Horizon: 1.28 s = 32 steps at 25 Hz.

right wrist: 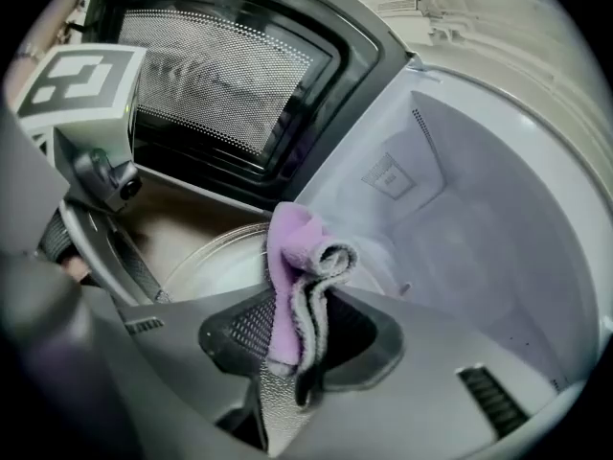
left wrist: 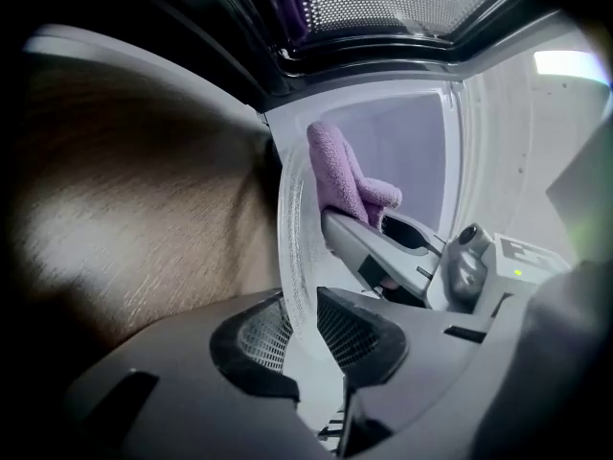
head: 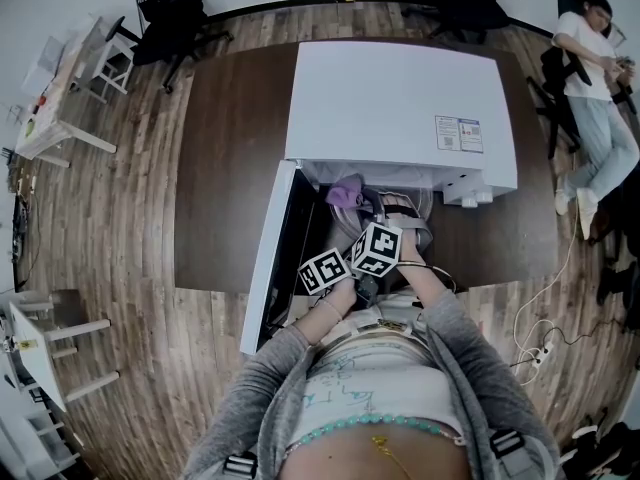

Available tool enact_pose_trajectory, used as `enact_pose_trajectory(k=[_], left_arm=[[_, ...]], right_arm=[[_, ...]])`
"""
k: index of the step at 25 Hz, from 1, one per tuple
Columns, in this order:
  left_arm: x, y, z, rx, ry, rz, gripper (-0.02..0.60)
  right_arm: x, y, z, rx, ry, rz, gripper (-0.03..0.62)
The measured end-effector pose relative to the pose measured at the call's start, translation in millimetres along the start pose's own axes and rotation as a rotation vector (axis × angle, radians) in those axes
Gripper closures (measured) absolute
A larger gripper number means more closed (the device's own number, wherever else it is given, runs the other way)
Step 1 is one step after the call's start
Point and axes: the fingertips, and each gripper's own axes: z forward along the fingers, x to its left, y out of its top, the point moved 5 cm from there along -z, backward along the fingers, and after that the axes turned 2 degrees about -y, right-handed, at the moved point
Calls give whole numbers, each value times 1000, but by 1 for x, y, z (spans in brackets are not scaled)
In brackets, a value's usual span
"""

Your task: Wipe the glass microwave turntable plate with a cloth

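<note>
The glass turntable plate [left wrist: 290,220] stands nearly edge-on in the left gripper view, in front of the open microwave. My left gripper [left wrist: 292,338] is shut on its near rim. In the right gripper view the plate [right wrist: 213,263] shows as a clear disc over the brown table. My right gripper [right wrist: 301,341] is shut on a folded purple cloth [right wrist: 295,257], whose free end sticks up past the jaws against the plate's face. In the head view the cloth [head: 346,190] sits at the mouth of the microwave, beyond both marker cubes.
The white microwave [head: 400,108] sits on a dark brown table [head: 225,158], its door [right wrist: 220,75] swung open to the left. The white cavity [right wrist: 479,209] lies behind the plate. Office chairs stand beyond the table and a person sits at the far right.
</note>
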Motion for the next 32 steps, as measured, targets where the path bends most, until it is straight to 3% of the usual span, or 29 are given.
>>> enact_pose_trajectory(k=[32], left_arm=[[1, 6, 0, 8, 4, 17, 514]], right_arm=[[-52, -44, 8, 94, -144, 129, 471]])
